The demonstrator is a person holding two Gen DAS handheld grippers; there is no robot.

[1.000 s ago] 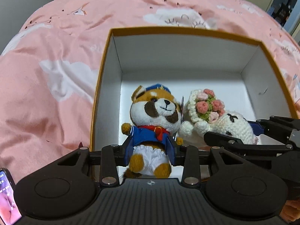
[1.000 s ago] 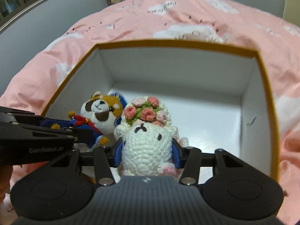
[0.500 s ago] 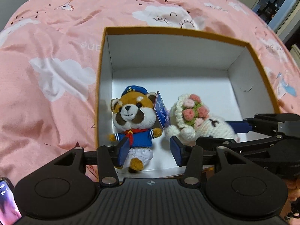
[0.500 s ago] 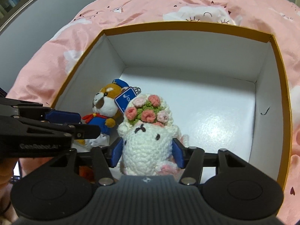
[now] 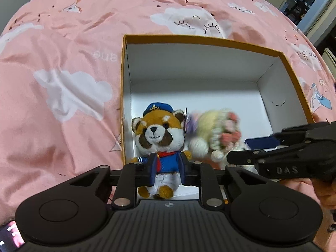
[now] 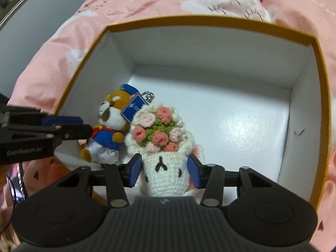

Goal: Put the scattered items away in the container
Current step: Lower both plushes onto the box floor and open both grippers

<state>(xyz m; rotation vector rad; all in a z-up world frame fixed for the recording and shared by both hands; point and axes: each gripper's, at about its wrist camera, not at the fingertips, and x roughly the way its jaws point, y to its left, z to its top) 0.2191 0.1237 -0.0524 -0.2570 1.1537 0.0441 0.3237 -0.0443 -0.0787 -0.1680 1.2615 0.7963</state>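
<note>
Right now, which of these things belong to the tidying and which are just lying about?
In the job:
- sailor plush, left gripper closing on it
- crocheted flower doll, right gripper closing around it
- box

Lying about:
- pink bedcover
- phone

I see a bed (image 5: 63,67) covered by a pink quilt (image 6: 147,2) printed with white clouds and small dark hearts. 1 open box (image 5: 210,42) with a mustard rim and white inside sits directly on the quilt, which is wrinkled beside its left wall.
</note>
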